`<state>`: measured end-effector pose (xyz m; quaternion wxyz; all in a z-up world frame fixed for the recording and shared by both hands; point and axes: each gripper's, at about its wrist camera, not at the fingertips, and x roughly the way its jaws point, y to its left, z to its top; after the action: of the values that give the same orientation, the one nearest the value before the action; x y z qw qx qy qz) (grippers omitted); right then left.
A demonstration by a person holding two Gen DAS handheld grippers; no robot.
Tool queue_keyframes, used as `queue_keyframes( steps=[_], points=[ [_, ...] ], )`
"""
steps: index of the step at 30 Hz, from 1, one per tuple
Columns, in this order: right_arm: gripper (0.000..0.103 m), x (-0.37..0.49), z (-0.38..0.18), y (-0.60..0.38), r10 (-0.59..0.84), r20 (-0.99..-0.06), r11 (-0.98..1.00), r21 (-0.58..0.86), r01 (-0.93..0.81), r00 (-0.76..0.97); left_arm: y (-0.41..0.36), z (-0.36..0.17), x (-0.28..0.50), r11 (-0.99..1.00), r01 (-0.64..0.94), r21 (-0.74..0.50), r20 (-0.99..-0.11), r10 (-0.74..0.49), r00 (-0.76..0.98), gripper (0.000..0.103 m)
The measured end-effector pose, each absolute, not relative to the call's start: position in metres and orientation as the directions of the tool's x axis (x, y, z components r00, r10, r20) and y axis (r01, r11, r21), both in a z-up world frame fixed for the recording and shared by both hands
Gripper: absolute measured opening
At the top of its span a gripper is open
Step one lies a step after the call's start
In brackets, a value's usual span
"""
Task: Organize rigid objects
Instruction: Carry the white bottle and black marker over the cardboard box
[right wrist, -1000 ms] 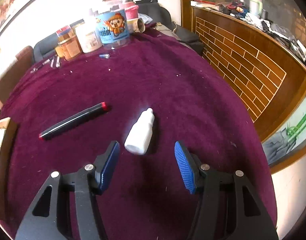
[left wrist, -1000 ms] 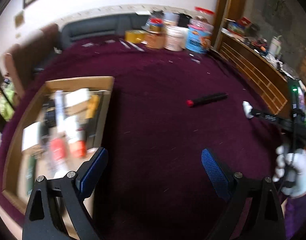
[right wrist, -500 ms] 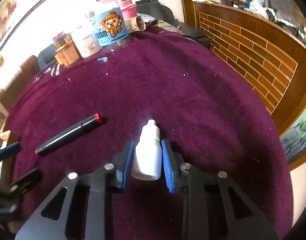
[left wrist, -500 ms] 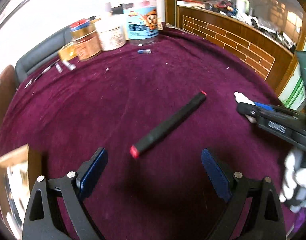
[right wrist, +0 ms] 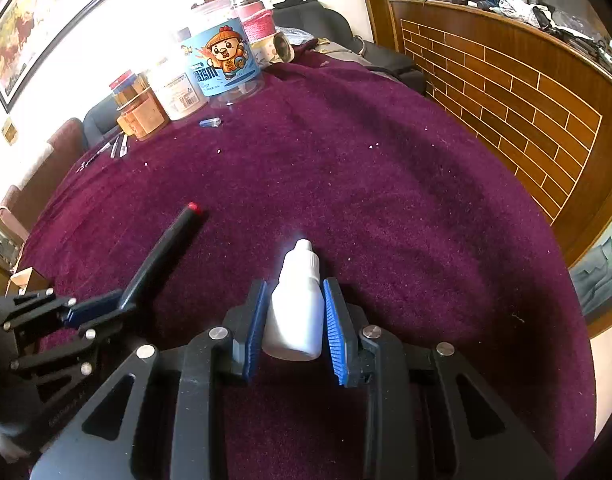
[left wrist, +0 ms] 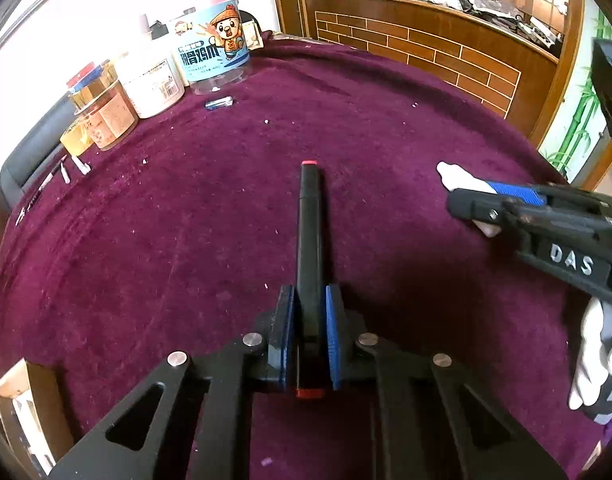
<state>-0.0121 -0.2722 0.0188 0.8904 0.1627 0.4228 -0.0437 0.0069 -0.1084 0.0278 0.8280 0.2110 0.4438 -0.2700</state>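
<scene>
My left gripper point(left wrist: 309, 312) is shut on a black marker point(left wrist: 310, 236) with red ends; the marker points away from me over the purple cloth. It also shows in the right wrist view point(right wrist: 162, 252), held by the left gripper point(right wrist: 106, 306) at the left. My right gripper point(right wrist: 294, 312) is shut on a small white dropper bottle point(right wrist: 296, 308), nozzle pointing away. In the left wrist view the bottle point(left wrist: 457, 178) pokes out of the right gripper point(left wrist: 477, 196) at the right.
Jars and tubs point(left wrist: 214, 52) stand in a cluster at the table's far left edge, with a small blue cap point(left wrist: 219, 103) and thin tools point(left wrist: 66, 170) near them. A wooden tray's corner point(left wrist: 14, 384) is at the lower left. A brick-pattern counter point(right wrist: 505, 92) borders the right.
My left gripper swung from the tray to the marker and closed on it. My right gripper closed on the white bottle.
</scene>
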Motion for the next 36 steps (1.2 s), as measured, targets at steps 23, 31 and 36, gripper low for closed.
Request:
queue_keyframes(
  steps=[23, 31, 36],
  points=[
    [0.024, -0.047, 0.059, -0.185, 0.343, -0.660, 0.908, 0.416, -0.055, 0.668, 0.181, 0.126, -0.118, 0.922, 0.223, -0.316, -0.606, -0.377, 0.700, 0.012],
    [0.024, -0.052, 0.072, -0.041, 0.574, -0.654, 0.818, 0.476, -0.322, 0.493, 0.253, 0.087, -0.142, 0.942, 0.043, -0.333, -0.635, -0.258, 0.728, 0.012],
    [0.024, -0.059, 0.056, 0.041, 0.603, -0.700, 0.790, 0.456, -0.410, 0.383, 0.272, 0.060, -0.141, 0.964, -0.062, -0.260, -0.685, -0.139, 0.715, 0.012]
  ],
)
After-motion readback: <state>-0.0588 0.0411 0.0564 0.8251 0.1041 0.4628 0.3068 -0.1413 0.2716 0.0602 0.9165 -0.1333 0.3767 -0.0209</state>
